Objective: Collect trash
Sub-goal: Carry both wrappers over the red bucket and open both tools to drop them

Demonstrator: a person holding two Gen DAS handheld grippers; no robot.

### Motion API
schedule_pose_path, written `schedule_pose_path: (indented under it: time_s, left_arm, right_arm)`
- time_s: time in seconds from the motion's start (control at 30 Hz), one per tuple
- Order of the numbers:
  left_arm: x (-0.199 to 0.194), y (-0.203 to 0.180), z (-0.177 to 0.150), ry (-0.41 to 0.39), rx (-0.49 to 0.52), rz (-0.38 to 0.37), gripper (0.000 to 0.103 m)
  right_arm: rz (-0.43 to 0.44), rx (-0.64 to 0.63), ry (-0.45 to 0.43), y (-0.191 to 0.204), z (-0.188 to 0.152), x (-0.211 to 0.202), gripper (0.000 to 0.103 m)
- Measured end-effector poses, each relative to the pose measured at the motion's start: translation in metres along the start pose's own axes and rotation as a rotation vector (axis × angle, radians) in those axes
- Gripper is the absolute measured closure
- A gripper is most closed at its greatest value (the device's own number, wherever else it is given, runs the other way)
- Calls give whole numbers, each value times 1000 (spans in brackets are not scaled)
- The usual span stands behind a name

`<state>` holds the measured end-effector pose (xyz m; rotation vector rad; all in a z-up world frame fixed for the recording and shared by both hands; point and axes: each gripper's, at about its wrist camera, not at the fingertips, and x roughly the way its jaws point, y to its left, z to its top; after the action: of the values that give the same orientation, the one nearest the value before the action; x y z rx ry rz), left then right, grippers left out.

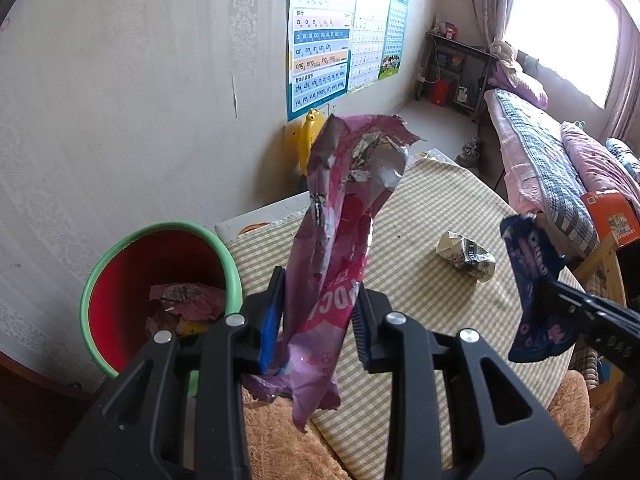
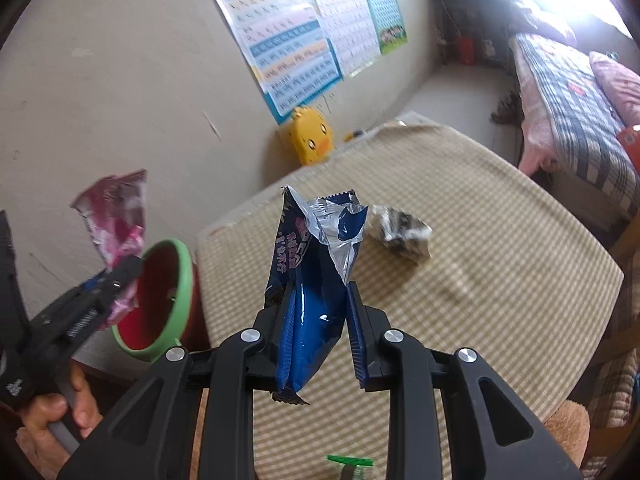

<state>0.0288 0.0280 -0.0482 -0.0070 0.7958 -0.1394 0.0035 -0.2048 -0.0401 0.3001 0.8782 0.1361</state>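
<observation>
The pink snack wrapper point(image 1: 332, 248) stands upright, long axis vertical, pinched low in the left gripper point(image 1: 318, 316), whose jaws are nearly closed on it; the red bin point(image 1: 160, 280) lies just left of and below them. Only "DC" reads on it. The right gripper point(image 2: 320, 328) clamps a blue wrapper point(image 2: 316, 280); crumpled paper point(image 2: 400, 232) waits on the desk point(image 2: 480, 260) beyond

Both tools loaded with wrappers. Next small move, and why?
Probably swing the left tool toward the red bin beside the table and release. It grips the pink wrapper and sits right by the bin's open mouth; the right tool holds the blue wrapper farther off, over the checked table.
</observation>
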Motion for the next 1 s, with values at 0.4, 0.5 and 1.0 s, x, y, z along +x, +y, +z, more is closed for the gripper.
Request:
schedule_pose_path:
  time_s: [0.4, 0.5, 1.0]
  left_arm:
    - [-1, 7, -1, -4, -16, -5, 74]
    - [-1, 10, -1, -5, -23, -4, 74]
    - [6, 40, -5, 7, -83, 16, 74]
  right_arm:
    - [29, -52, -25, 27, 8, -5, 79]
    - [35, -68, -25, 33, 9, -3, 79]
    - [59, -132, 11, 69, 8, 14, 79]
